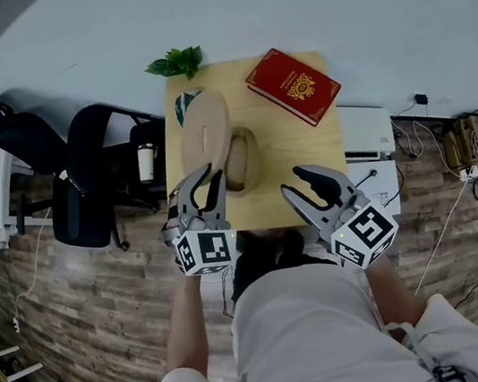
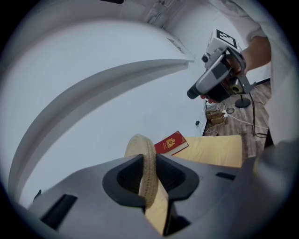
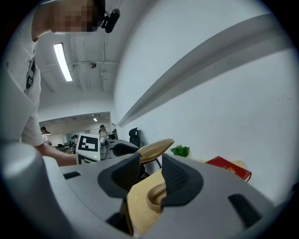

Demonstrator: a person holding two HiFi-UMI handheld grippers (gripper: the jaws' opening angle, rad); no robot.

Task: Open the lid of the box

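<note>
lid (image 1: 205, 132) is up on edge, tilted, over the left side of box body (image 1: 243, 159), which sits mid-left on the small wooden table (image 1: 307, 161); left gripper (image 2: 149, 176) is clamped narrow on the lid's rim, which runs straight between both pads; right gripper (image 3: 149, 175) has jaws wide with nothing pinched, and the box body sits just ahead of them, low, close to one jaw; to do the step well, swing the lid up and away from the body in one arc and hold the clamp firm, since the grip is only on a thin rim and the lid could pivot or slip; the right gripper looks placed to steady the body if it drags along, judgement only; mind the red book (image 1: 294, 87) and plant (image 1: 175, 62) behind; hard to tell: whether the lid's lower edge touches the body or is hinged to it, as they overlap in the head view; box inside not visible; a right jaw may brush the body wall, can't confirm; table's near edge hidden by the grippers
</note>
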